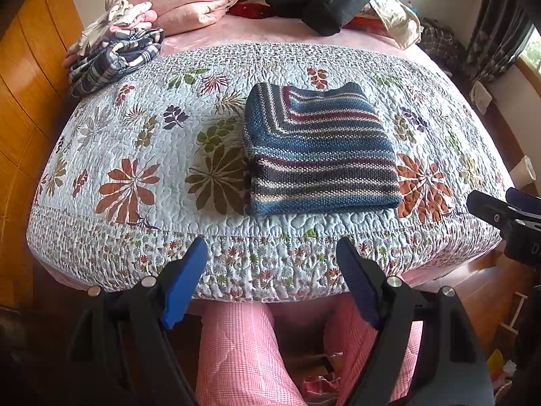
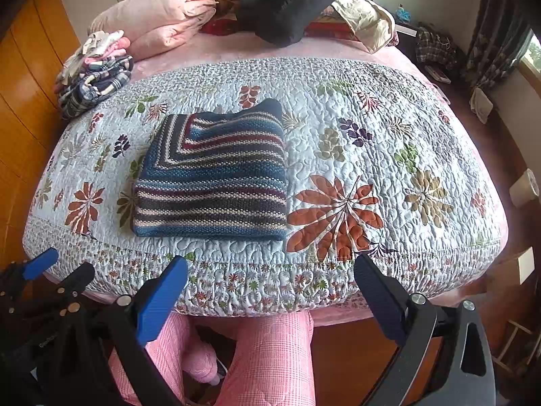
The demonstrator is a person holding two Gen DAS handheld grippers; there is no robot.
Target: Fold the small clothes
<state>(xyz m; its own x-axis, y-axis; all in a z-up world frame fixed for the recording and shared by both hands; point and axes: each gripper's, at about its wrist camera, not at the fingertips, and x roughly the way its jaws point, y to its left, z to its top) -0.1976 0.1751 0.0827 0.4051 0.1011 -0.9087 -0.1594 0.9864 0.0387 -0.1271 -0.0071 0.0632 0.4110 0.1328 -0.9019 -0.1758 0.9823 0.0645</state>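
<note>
Wooden wardrobe panelling (image 1: 23, 108) fills the far left of both views, and beside it, upper left on the bed, I see a heap of unfolded small clothes (image 1: 111, 57) in plaid and pink. Moving right, the floral quilt (image 1: 135, 142) carries a striped knit sweater (image 1: 321, 149), already folded into a squarish block lying flat near the front edge, its slightly longer side running across the frame. My left gripper (image 1: 272, 247) hangs off the bed edge with its jaws spread wide and empty, the sweater straight ahead and a little right. My right gripper (image 2: 270, 267) is likewise wide and empty, the sweater ahead-left. I judge the left one nearer the heap. No containers are visible; a dark jacket (image 2: 290, 3) lies at the headboard.
</note>
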